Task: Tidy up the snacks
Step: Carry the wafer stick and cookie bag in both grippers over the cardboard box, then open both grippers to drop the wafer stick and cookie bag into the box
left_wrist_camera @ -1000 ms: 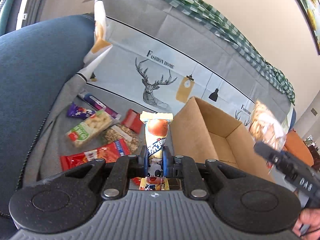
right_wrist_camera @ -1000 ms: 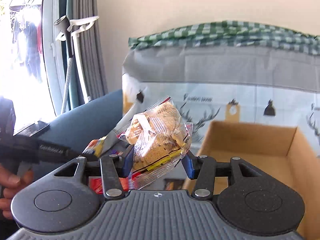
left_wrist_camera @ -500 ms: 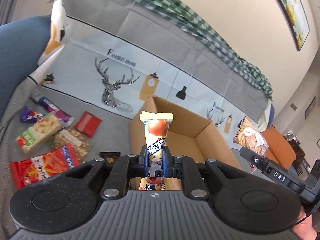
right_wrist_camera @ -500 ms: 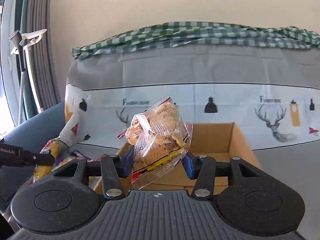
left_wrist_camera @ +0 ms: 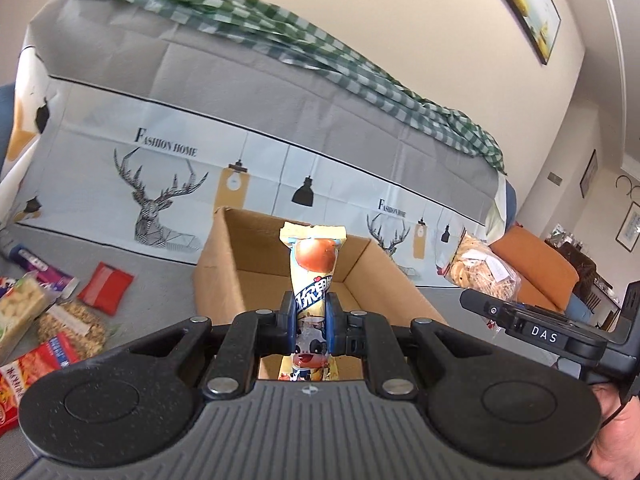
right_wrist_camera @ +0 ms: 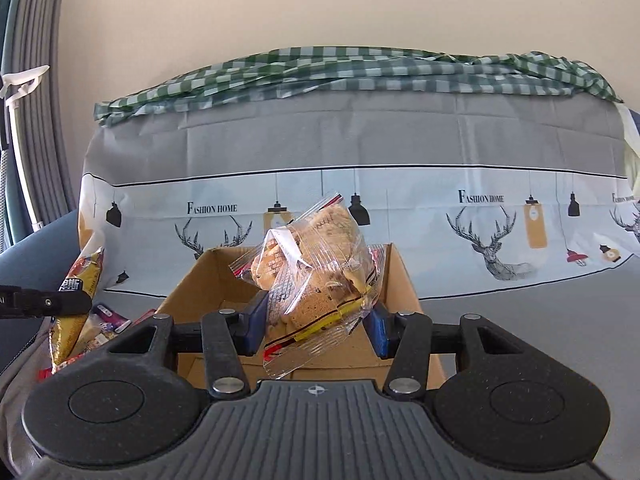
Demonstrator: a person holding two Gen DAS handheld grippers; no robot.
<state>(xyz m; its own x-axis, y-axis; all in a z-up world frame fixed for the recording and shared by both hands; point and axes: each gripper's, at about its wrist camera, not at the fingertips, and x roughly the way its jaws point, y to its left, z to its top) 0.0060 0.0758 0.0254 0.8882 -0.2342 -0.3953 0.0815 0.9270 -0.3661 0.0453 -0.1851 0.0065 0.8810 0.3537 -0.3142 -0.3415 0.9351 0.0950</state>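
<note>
My left gripper point(left_wrist_camera: 310, 312) is shut on a slim yellow snack stick point(left_wrist_camera: 313, 264) that stands upright between the pads, in front of the open cardboard box point(left_wrist_camera: 224, 256). My right gripper point(right_wrist_camera: 316, 320) is shut on a clear bag of brown biscuits point(right_wrist_camera: 320, 256), held over the near edge of the same cardboard box point(right_wrist_camera: 192, 280). In the left wrist view the biscuit bag point(left_wrist_camera: 480, 268) and right gripper point(left_wrist_camera: 532, 328) hang at the box's right side. In the right wrist view the snack stick point(right_wrist_camera: 78, 296) shows at the far left.
Several loose snacks lie on the grey cover left of the box: a red packet point(left_wrist_camera: 105, 287), a red bag point(left_wrist_camera: 36, 368), a granola bar point(left_wrist_camera: 72, 324). The sofa back point(left_wrist_camera: 240, 112) with deer print rises behind. An orange cushion point(left_wrist_camera: 540, 264) lies at right.
Both grippers have swung to the right with their snacks, away from the snack pile and toward the box, which now sits centred ahead of each. Neither grip has changed.
</note>
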